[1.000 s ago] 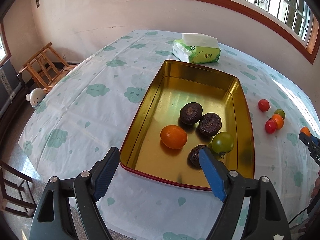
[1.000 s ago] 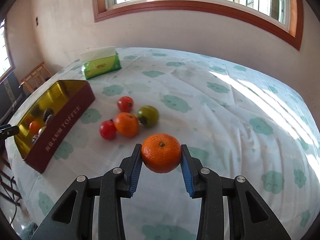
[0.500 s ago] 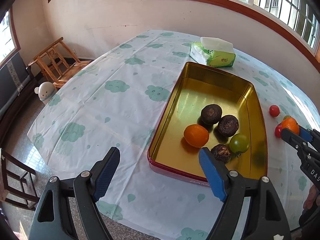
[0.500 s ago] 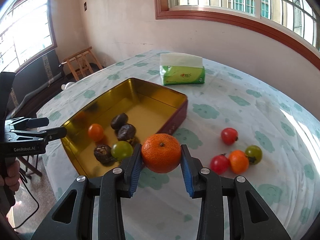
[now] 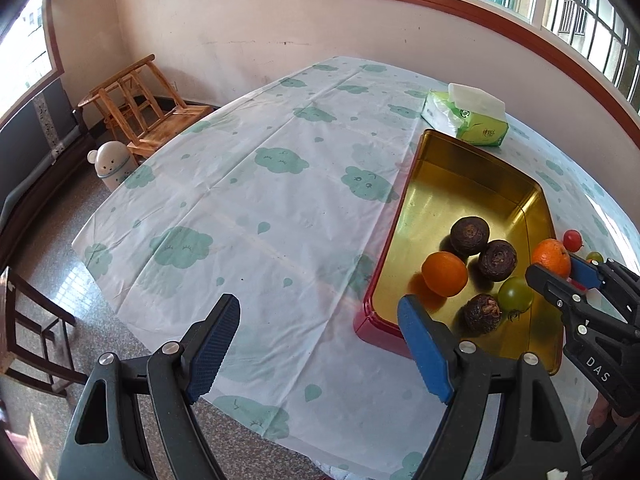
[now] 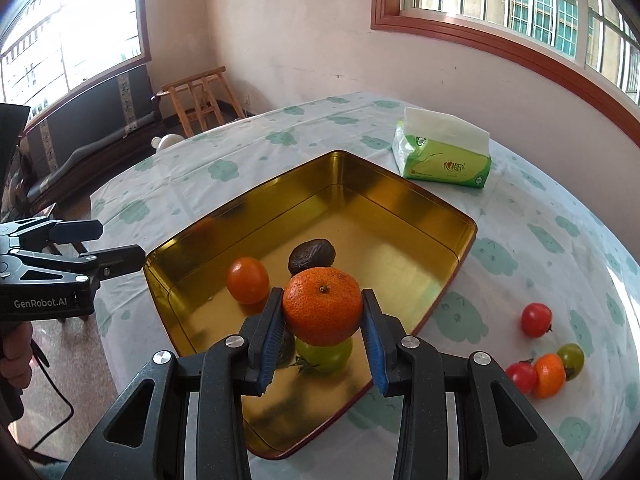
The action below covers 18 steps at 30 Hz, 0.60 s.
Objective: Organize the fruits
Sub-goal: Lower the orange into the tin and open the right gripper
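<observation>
Sunlit room, pink walls, wood-framed windows; the bench (image 5: 280, 208) carries a white cloth printed with green clouds. On it sits a gold tin tray (image 6: 400, 216) with red outer walls, and a green tissue pack (image 6: 444, 160) lies just beyond its far end.

Step in hand: carrying one fruit to the tray. My right gripper (image 6: 322, 312) has its fingers clenched on a mandarin (image 6: 322, 306), one blue pad on each flank, stem up. From the right wrist view the mandarin hangs above the near part of the tray, over a green tomato (image 6: 326, 356). I cannot judge how high it sits above the floor of the tray.

Tray contents so far: an orange tomato (image 5: 444, 274), three dark brown fruits, one at (image 5: 470, 235), and the green tomato. Out on the cloth beside the tray are two red tomatoes, one at (image 6: 536, 320), one small orange fruit (image 6: 550, 374) and another green tomato (image 6: 571, 356).

My left gripper (image 5: 320, 344) hangs over bare cloth near the tray's corner, fingers spread apart, nothing between them.

Next move, my judgement: shift toward an open patch of gold floor, clear of the green tomato, lower until the mandarin rests, then release. It is round and the metal is smooth, so a drop from height may set it rolling. Four fruits then remain to fetch.
</observation>
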Available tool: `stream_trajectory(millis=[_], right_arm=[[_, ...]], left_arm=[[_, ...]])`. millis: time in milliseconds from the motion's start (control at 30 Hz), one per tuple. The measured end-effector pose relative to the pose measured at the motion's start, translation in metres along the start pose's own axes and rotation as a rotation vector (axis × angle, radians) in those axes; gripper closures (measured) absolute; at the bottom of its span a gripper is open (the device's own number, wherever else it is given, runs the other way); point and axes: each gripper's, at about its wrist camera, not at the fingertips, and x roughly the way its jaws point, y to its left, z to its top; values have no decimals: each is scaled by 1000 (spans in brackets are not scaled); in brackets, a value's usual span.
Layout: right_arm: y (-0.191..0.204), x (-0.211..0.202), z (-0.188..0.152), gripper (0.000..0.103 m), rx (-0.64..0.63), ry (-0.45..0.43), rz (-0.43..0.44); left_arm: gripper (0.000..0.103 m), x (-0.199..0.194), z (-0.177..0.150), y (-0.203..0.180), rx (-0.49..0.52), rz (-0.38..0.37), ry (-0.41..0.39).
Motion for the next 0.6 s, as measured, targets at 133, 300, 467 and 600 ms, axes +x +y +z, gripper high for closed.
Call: stream_trajectory(millis=[133,300,467,600], right_arm=[[0,8,0,65,1,19,1],[-1,14,-2,65,5,35,-3],[-1,19,-4,65,9,44,1],[-1,19,-4,64,7,44,2]], left_arm=[[24,1,0,8,-23,0,6],[24,1,-1,12,-30,4,8],[24,2,-3,12,-28,1,11],[24,4,-4,10,-27,-7,15]])
